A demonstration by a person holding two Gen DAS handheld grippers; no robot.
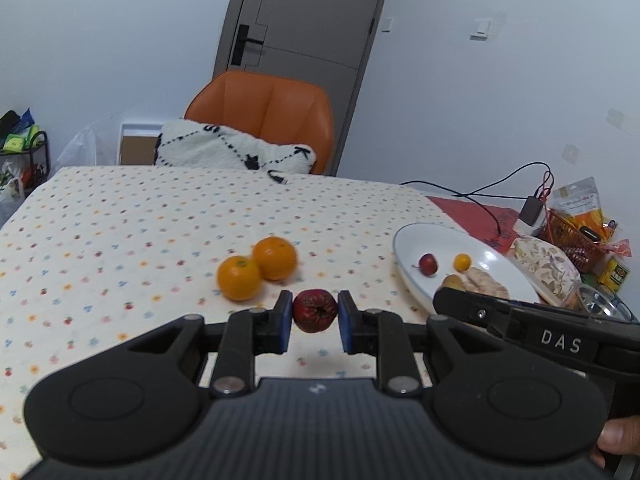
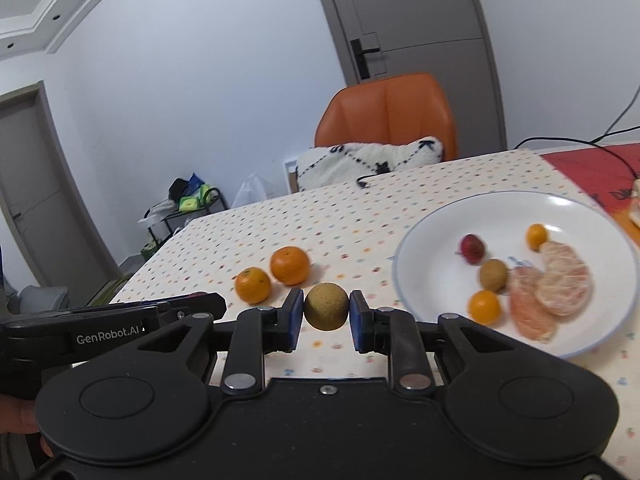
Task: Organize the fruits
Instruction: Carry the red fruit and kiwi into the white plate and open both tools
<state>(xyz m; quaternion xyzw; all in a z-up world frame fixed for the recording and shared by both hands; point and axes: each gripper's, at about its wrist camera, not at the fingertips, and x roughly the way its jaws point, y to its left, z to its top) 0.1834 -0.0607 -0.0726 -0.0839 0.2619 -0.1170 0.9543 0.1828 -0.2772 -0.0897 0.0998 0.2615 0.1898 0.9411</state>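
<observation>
Both hand-held grippers clamped on fruit over the worktop

Left wrist view. Left hand-held gripper point(image 1: 315, 318) clamped on a dark red wrinkled fruit point(image 1: 315, 310), blue pads pressing on both sides, fruit held clear of the worktop point(image 1: 120, 240). Spotted cloth covers the worktop. Two oranges point(image 1: 258, 267) lie touching each other just beyond the gripper, slightly left. White plate point(image 1: 420, 236) sits to the right; on it a small red fruit point(image 1: 428, 264), a small yellow fruit point(image 1: 462, 262) and peeled citrus segments point(image 1: 486, 282), partly hidden by the right hand-held gripper point(image 1: 444, 300), which reaches in from the right edge. A fingertip shows at the lower right corner. Orange chair point(image 1: 272, 108) with a white cushion point(image 1: 224, 150) stands at the far side.

Right wrist view. Right gripper point(image 2: 326, 314) clamped on a round brown-green fruit point(image 2: 326, 306), pads tight on both flanks, fruit off the cloth. Oranges point(image 2: 272, 276) lie just beyond, to the left, side by side. Plate point(image 2: 420, 240) lies right of the gripper, near. It holds a red fruit point(image 2: 472, 247), one brown-green fruit point(image 2: 494, 275), two small yellow-orange fruits, one at the far side point(image 2: 536, 236) and one at the near side point(image 2: 484, 306), and the peeled segments point(image 2: 550, 292), blurred. Left gripper's body enters at the left edge; its tips are hard to make out here.
</observation>
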